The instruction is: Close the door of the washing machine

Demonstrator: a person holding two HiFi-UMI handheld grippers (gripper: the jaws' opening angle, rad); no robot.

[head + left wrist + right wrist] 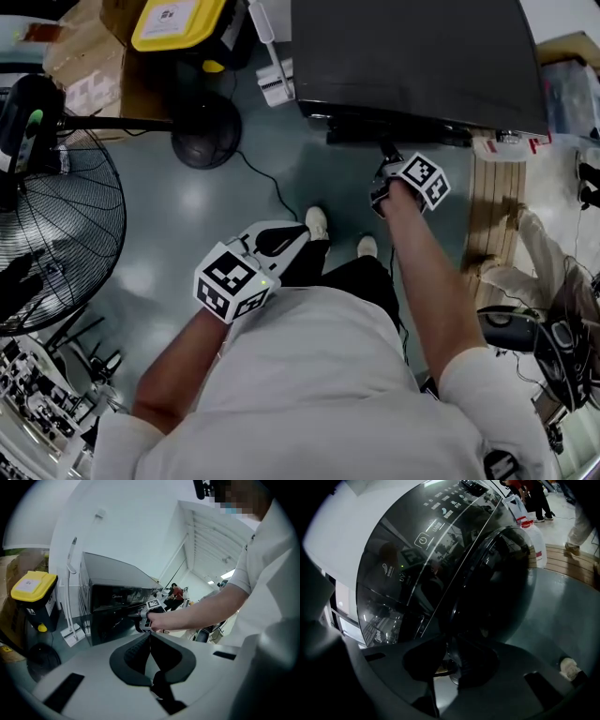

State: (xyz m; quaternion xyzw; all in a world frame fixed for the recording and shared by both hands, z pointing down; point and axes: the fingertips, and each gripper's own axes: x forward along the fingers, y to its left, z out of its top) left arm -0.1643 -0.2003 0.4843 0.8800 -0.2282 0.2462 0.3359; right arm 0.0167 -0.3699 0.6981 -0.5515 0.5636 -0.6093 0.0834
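Observation:
The black washing machine (412, 56) stands at the top of the head view, and its round dark door (398, 138) lies close against the front. In the right gripper view the door's glass (497, 588) fills the middle, beside the glossy control panel (440, 522). My right gripper (384, 161) reaches to the door's edge, and its jaws (449, 651) are shut on the door's rim. My left gripper (298, 236) hangs back near my body, away from the machine. Its jaws (150, 637) are shut and hold nothing. The left gripper view shows the machine (112, 611) and the right gripper (143, 618) at it.
A large floor fan (56, 244) stands at the left. A yellow-lidded bin (178, 23) and a round black base (206, 131) sit at the upper left, with a cable across the floor. A wooden pallet (492, 206) lies right of the machine, with a white jug (534, 536) by it.

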